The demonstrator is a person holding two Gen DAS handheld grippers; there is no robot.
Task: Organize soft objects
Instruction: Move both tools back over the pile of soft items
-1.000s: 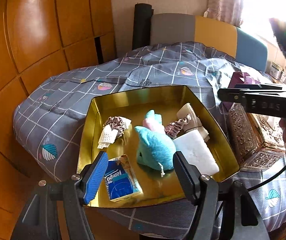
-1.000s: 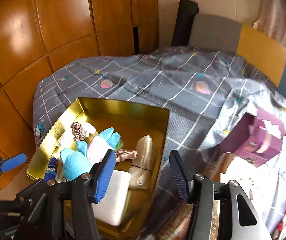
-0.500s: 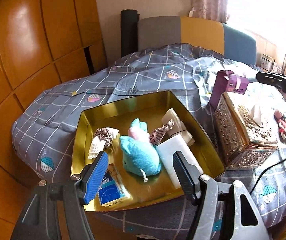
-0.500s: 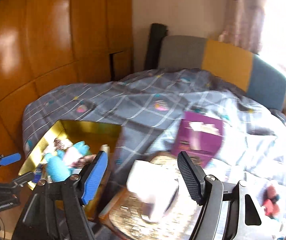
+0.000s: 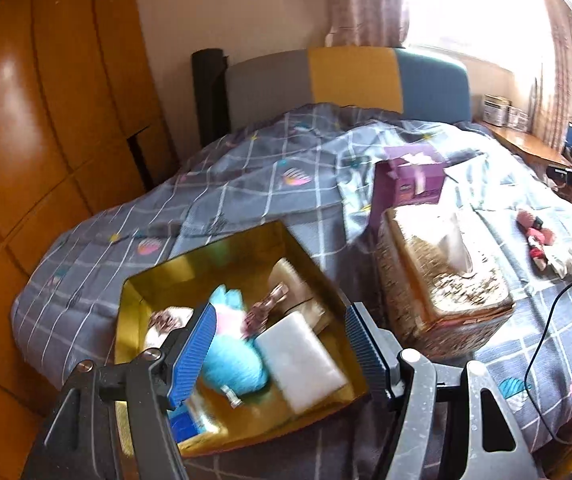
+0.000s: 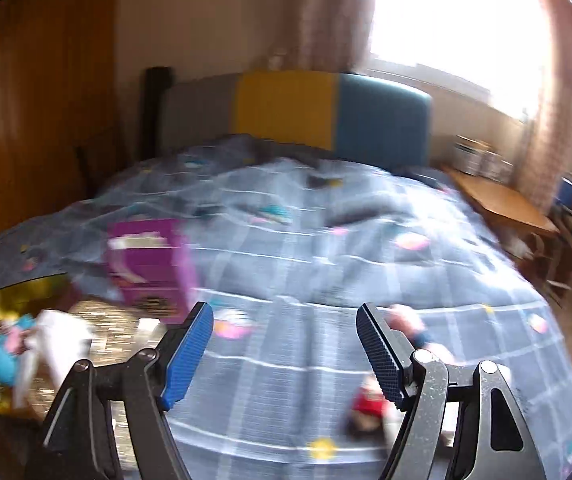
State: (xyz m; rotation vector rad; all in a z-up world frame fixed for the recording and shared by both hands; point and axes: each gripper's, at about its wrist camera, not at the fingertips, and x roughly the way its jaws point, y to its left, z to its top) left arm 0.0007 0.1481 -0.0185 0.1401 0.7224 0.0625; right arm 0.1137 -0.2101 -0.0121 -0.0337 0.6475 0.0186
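Blue-padded and spread wide, our left gripper (image 5: 280, 346) hangs empty over the gold tin (image 5: 190, 276) on the bed, where a turquoise plush toy (image 5: 232, 364), a white foam pad (image 5: 299, 360) and a scrunchie (image 5: 264, 308) lie together. Just right of the tin stand an ornate tissue box (image 5: 445, 284) and, behind it, a purple carton (image 5: 409, 182). Our right gripper (image 6: 286, 350), jaws apart and empty, hovers over the checked quilt (image 6: 325, 248), with a small red-and-pink soft toy (image 6: 369, 398) blurred beneath its right finger.

Beyond the fingers: checked grey bedspread (image 5: 270, 184), tricolour headboard (image 5: 349, 76); wood panelling (image 5: 46, 120) left, bright curtained window (image 5: 465, 4) right.
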